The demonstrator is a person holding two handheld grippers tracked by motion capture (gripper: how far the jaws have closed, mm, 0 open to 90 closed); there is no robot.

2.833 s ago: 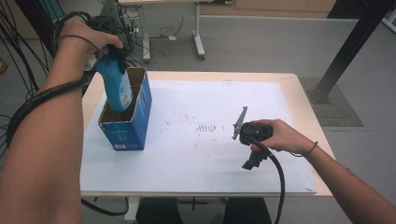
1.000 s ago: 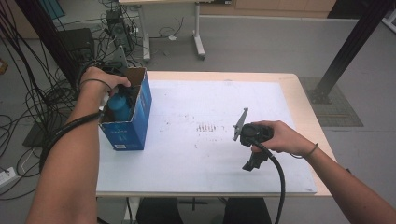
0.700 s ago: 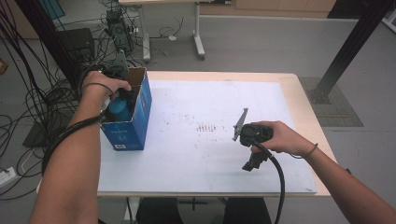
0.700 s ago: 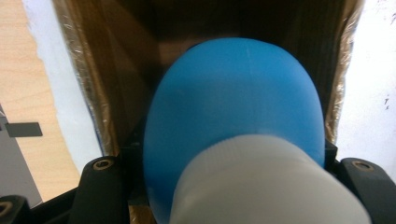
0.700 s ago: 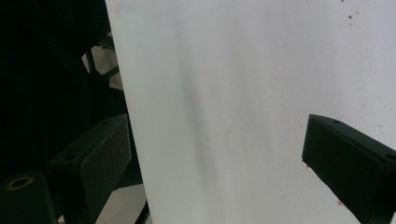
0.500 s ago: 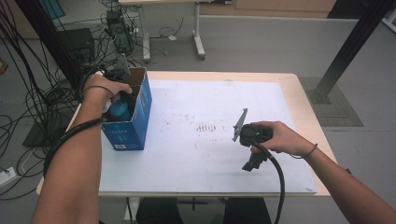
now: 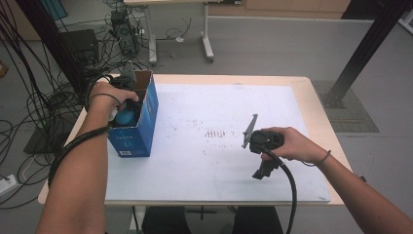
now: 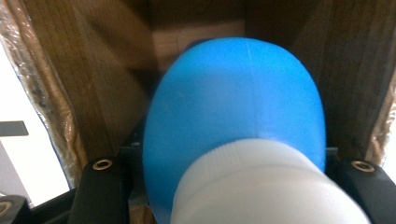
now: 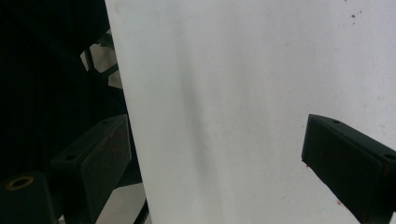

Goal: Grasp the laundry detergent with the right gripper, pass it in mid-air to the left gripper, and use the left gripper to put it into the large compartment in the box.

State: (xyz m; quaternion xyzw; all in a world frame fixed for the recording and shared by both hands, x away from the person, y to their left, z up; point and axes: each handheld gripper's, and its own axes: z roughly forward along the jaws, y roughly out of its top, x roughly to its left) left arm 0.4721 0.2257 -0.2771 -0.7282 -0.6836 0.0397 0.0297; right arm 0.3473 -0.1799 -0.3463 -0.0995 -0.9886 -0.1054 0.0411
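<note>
A blue bottle (image 7: 124, 117) with a white cap (image 8: 261, 186) stands inside the open blue cardboard box (image 7: 141, 127) at the table's left edge. My left gripper (image 8: 232, 182) reaches down into the box and is shut on the bottle, one black jaw on either side of it; brown inner box walls (image 8: 93, 84) surround it. The person's left hand (image 7: 109, 95) covers most of that gripper in the high view. My right gripper (image 7: 263, 169) rests on the white table top right of centre, held by the right hand, jaws open with nothing between them (image 9: 215, 158).
The white table top (image 7: 214, 107) has a patch of small red marks (image 7: 214, 133) in its middle. The table's near edge (image 9: 123, 140) lies under the right gripper's jaws. Cables and equipment lie on the floor beyond the table's left side.
The left hand has brought the blue bottle down from above the box into it, then shifted slightly toward the box's far end. The right gripper has stayed still.
</note>
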